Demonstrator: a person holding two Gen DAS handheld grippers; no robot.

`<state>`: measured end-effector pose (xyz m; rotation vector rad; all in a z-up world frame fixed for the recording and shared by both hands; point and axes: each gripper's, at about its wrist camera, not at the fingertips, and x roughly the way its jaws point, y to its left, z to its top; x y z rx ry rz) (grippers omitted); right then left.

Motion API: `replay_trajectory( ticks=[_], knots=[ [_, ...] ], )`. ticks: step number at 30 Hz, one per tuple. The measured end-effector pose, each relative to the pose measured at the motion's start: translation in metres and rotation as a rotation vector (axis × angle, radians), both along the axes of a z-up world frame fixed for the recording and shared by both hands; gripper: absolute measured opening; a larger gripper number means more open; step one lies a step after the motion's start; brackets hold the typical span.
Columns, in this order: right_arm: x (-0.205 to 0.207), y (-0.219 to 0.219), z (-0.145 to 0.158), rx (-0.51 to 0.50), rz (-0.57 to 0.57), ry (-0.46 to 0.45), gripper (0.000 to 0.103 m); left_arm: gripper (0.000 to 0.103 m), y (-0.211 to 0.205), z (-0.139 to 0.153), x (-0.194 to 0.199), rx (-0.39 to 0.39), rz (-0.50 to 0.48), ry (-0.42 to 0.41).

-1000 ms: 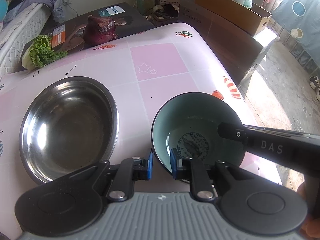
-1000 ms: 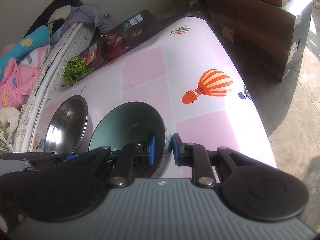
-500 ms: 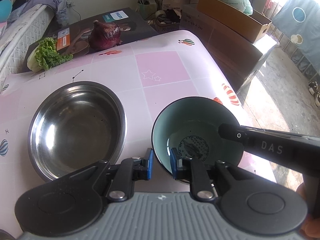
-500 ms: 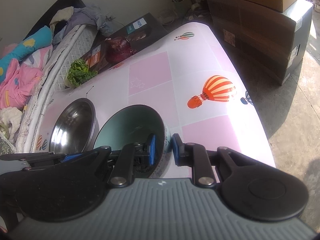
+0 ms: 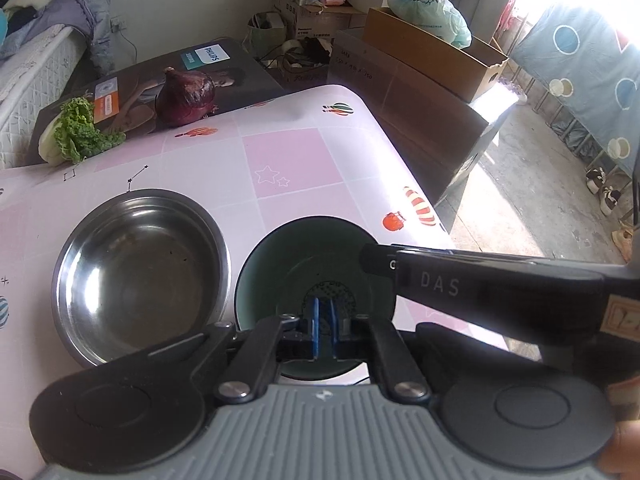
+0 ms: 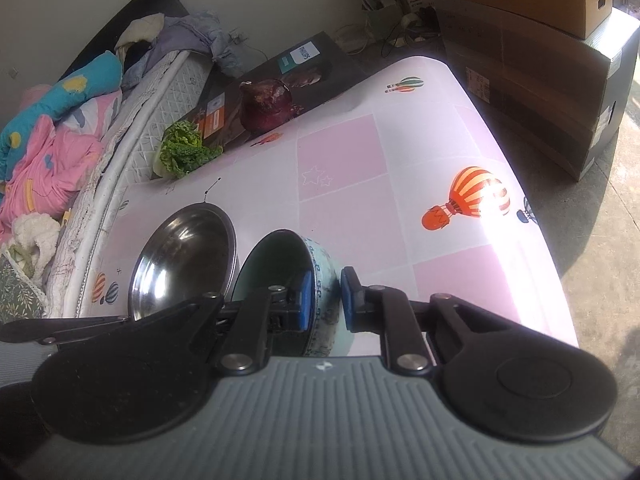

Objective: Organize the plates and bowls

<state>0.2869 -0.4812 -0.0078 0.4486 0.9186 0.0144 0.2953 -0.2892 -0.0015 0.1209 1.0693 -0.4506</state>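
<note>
A ceramic bowl (image 5: 316, 264), teal inside with a patterned outside (image 6: 320, 276), rests on the pink tablecloth (image 5: 296, 156). A steel bowl (image 5: 140, 276) sits just left of it and also shows in the right wrist view (image 6: 184, 256). My left gripper (image 5: 323, 325) is shut and empty, above the ceramic bowl's near rim. My right gripper (image 6: 327, 300) is open, its jaws straddling the bowl's right wall, one pad inside, one outside. Its arm crosses the left wrist view at the right.
A red onion (image 5: 186, 96) and a lettuce leaf (image 5: 76, 132) lie at the table's far edge on a dark box (image 5: 208, 68). Cardboard boxes (image 6: 532, 40) stand right of the table, a bed (image 6: 60, 128) to its left. The table edge drops off at the right.
My left gripper let go of the bowl's near rim, shut and rose. My right gripper opened off the bowl's right wall. Both cameras pulled up and back.
</note>
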Motion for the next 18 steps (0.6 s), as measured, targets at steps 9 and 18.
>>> replay_trajectory(
  ticks=[9,18],
  knots=[
    [0.002,-0.023,-0.019,0.035,-0.057,0.023,0.013,0.009,0.027,-0.011,0.019,0.026,0.027,0.013],
    [-0.005,-0.029,-0.013,0.083,-0.020,0.010,0.022,0.032,0.029,-0.019,0.014,0.032,0.009,0.106]
  ],
)
